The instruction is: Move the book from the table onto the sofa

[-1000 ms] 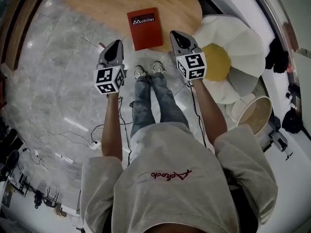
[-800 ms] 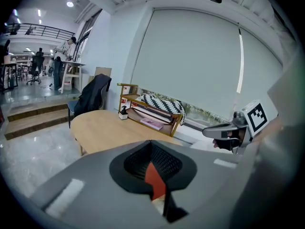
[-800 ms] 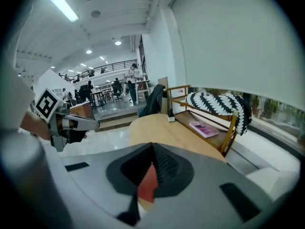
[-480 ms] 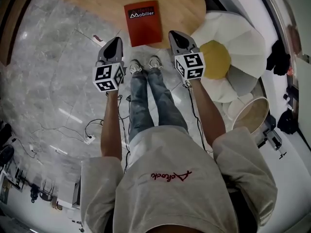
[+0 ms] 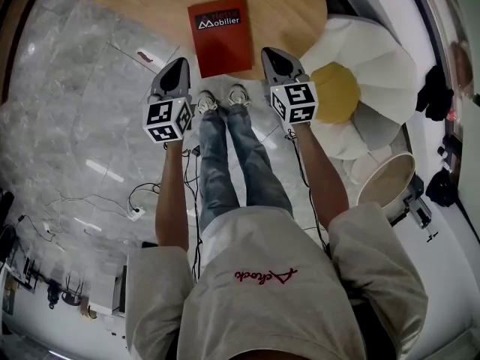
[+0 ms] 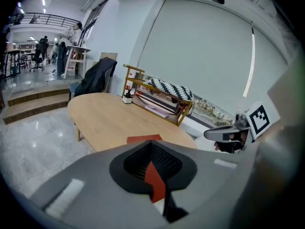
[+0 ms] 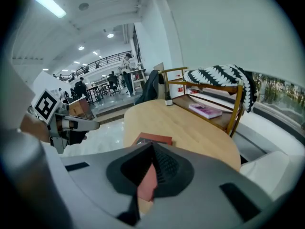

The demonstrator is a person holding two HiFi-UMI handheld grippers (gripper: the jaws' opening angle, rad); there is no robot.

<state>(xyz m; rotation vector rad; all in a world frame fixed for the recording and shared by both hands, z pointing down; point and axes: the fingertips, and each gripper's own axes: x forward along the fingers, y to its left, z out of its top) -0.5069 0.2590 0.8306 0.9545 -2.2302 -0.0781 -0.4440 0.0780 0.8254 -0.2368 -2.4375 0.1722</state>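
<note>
A red book (image 5: 221,36) lies flat near the front edge of the oval wooden table (image 5: 277,6). My left gripper (image 5: 178,66) hangs shut and empty just short of the table's edge, to the left of the book. At the book's right my right gripper (image 5: 271,54) is also shut and empty, over the table's rim. The left gripper view shows the book (image 6: 144,138) just beyond the closed jaws, and the right gripper view shows the book (image 7: 155,139) the same way. A white flower-shaped seat (image 5: 375,66) with a yellow centre lies to the right of the table.
A wooden rack (image 6: 157,97) draped with a patterned cloth stands at the table's far side. A chair with a dark jacket (image 6: 97,78) is at the far left end. A round tub (image 5: 390,178) and cables (image 5: 142,201) lie on the marble floor.
Both grippers have come down toward the table's front edge, still shut. The book has stayed where it was on the table.
</note>
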